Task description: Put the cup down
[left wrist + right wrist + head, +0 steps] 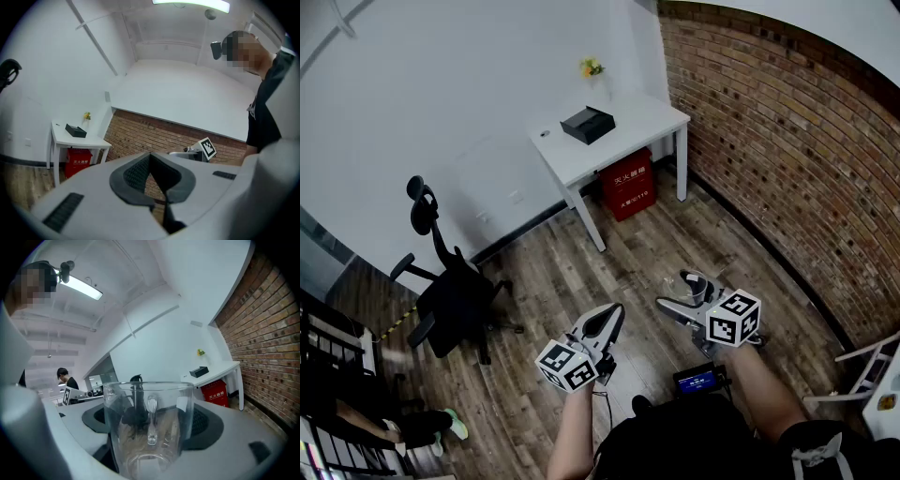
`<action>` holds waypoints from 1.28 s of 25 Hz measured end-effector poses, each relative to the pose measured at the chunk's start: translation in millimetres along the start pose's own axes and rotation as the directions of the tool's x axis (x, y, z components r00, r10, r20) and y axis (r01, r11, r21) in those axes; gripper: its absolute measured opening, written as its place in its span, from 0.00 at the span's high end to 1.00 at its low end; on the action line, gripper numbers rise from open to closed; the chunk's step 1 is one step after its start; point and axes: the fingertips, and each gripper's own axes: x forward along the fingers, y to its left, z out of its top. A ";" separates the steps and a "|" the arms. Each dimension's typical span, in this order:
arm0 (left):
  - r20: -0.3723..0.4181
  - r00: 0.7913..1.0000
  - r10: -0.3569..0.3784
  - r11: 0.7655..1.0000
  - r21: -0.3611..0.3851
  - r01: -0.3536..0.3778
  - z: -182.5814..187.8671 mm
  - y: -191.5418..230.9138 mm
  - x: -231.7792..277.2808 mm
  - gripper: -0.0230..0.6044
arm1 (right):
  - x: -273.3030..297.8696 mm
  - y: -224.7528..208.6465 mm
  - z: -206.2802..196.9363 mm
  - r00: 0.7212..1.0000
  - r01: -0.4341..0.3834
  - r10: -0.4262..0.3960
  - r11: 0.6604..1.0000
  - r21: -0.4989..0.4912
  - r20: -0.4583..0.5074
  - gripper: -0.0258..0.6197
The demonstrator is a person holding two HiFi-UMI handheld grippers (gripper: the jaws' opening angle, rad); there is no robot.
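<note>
The cup is of clear glass, and we see it standing upright between the two jaws of the right gripper. These jaws are spread wide, and their dark pads lie against the left and the right side of the cup, so the gripper is holding it. The cup is up in the air above the wooden floor and rests on no surface.

Near it, on the other side, we find the left gripper. Its jaws are brought together at the tips, with nothing between them.

Farther away, a white table stands in the corner, near the brick wall. A black box lies on it and a red box stands under it. A black office chair is at the left, well apart from the table.
</note>
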 end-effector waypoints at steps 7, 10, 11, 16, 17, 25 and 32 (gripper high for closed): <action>-0.007 1.000 -0.011 1.000 0.012 0.011 1.5 -3.3 0.1 0.95 | -0.4 2.2 -0.9 1.000 0.002 -0.002 1.000 -0.009 0.000 0.31; -0.010 1.000 -0.013 1.000 0.007 0.013 -0.8 -3.3 0.8 0.95 | -1.3 1.6 -0.8 1.000 0.007 -0.007 1.000 -0.012 -0.001 0.31; -0.010 1.000 -0.013 1.000 0.004 0.013 -1.1 -3.2 1.2 0.95 | -1.7 1.5 -0.5 1.000 0.008 -0.008 1.000 -0.012 -0.001 0.31; -0.012 1.000 -0.023 1.000 0.004 0.023 -0.7 -5.1 4.5 0.95 | -3.8 -1.3 -0.1 1.000 0.007 -0.007 1.000 0.004 0.004 0.31; -0.014 1.000 -0.023 1.000 0.003 0.023 -1.4 -4.8 5.6 0.95 | -4.3 -2.3 0.5 1.000 0.004 -0.004 1.000 0.012 0.007 0.31; -0.023 1.000 -0.019 1.000 0.002 0.019 -2.0 1.3 10.4 0.95 | -0.7 -6.7 3.9 1.000 -0.003 0.003 1.000 0.009 0.008 0.31; -0.027 1.000 -0.015 1.000 -0.005 0.015 -2.6 5.0 11.6 0.95 | 1.6 -10.4 4.4 1.000 -0.004 0.003 1.000 0.024 0.010 0.31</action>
